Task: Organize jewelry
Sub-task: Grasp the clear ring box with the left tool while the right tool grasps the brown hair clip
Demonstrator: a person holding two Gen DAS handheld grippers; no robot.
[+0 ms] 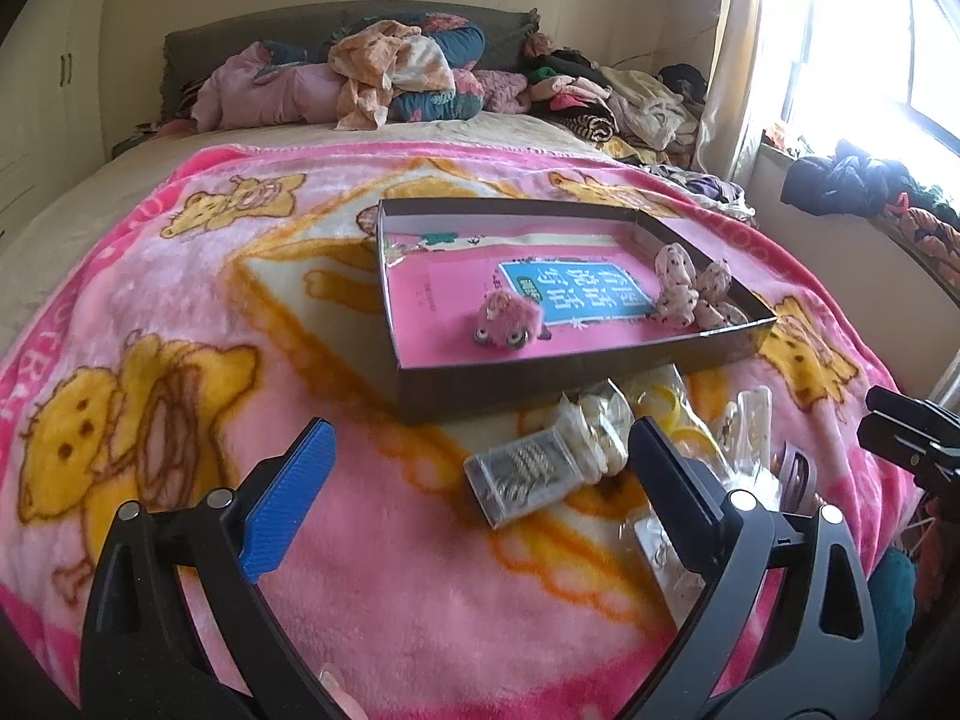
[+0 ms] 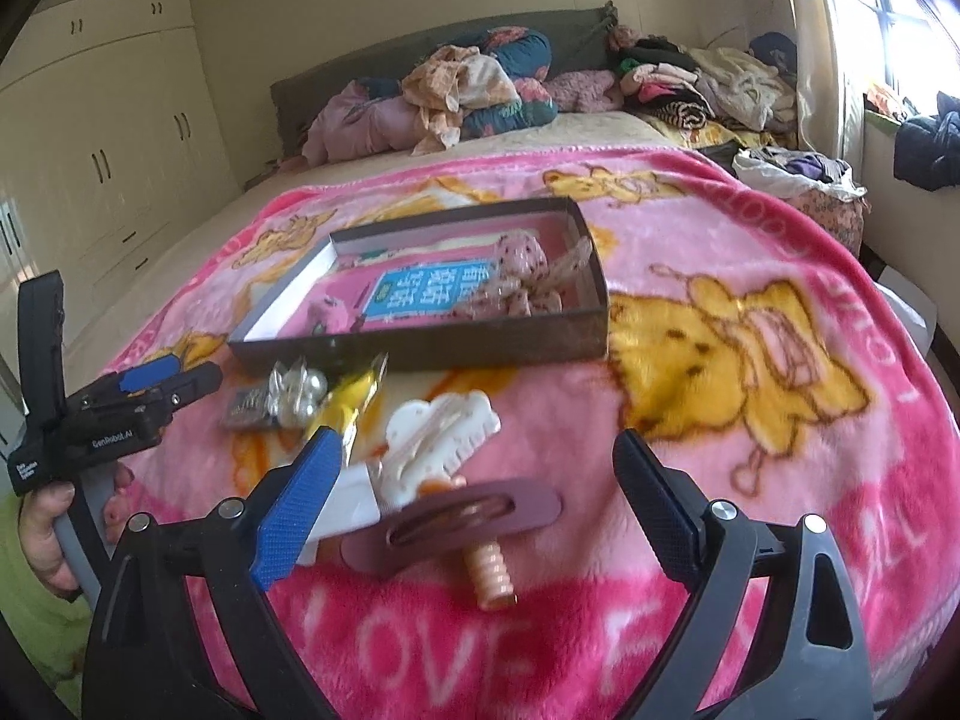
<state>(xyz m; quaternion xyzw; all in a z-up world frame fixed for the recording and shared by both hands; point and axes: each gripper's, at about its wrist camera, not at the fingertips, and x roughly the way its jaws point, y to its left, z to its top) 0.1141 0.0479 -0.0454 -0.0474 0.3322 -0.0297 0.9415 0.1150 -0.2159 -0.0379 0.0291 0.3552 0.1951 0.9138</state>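
Note:
A shallow dark box (image 1: 540, 387) (image 2: 420, 345) lies on the pink bear blanket, holding a fuzzy pink clip (image 1: 510, 324), spotted fabric bows (image 1: 690, 291) (image 2: 522, 276) and a pink booklet. In front of it is a loose pile: a clear case of chain (image 1: 522, 474), a bag of pearls (image 1: 594, 426) (image 2: 300, 390), yellow bands (image 2: 354, 402), a white claw clip (image 2: 438, 438), a maroon oval clip (image 2: 480, 519) and a peach ridged clip (image 2: 495, 579). My left gripper (image 1: 480, 468) is open over the chain case. My right gripper (image 2: 474, 492) is open around the maroon clip without pressing on it.
Heaped clothes and pillows (image 1: 390, 72) fill the head of the bed, more clothing (image 1: 630, 96) along the window side. Wardrobes (image 2: 120, 138) line the left wall. A hand (image 2: 42, 534) holds the left gripper's handle at the blanket's near left edge.

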